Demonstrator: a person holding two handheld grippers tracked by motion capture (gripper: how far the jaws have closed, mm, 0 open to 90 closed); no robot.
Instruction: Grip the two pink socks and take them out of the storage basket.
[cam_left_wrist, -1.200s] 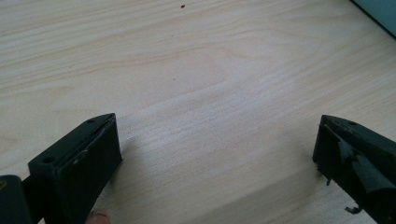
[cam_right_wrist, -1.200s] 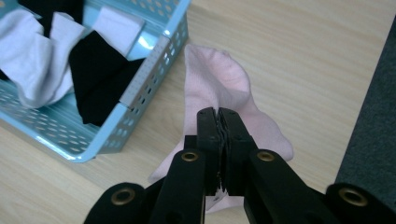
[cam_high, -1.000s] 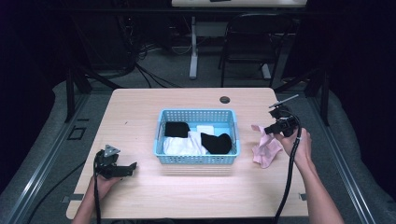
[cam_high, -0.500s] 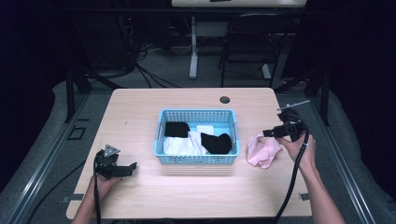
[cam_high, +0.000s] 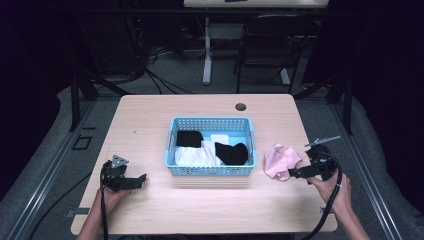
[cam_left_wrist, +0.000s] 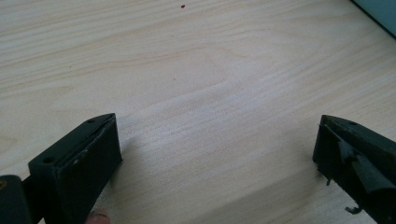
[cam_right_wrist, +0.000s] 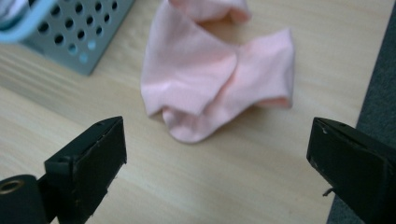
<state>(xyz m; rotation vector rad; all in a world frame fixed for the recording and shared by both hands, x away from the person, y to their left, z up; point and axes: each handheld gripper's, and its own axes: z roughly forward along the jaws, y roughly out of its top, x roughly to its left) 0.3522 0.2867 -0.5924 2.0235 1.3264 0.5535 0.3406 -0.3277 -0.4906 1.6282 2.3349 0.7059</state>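
A second ago the right gripper (cam_high: 296, 173) held the pink cloth (cam_high: 280, 160) up off the table (cam_high: 150, 125); the cloth now lies crumpled beside the blue basket (cam_high: 210, 170); the gripper has let go, drawn back, jaws wide apart.

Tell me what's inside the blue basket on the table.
The blue basket holds a black cloth at back left, another black piece at front right, and white fabric between. Anything beneath them is covered.

bright lit table (cam_high: 150, 125), dark surroundings, soft shadows, slightly blurry close-ups
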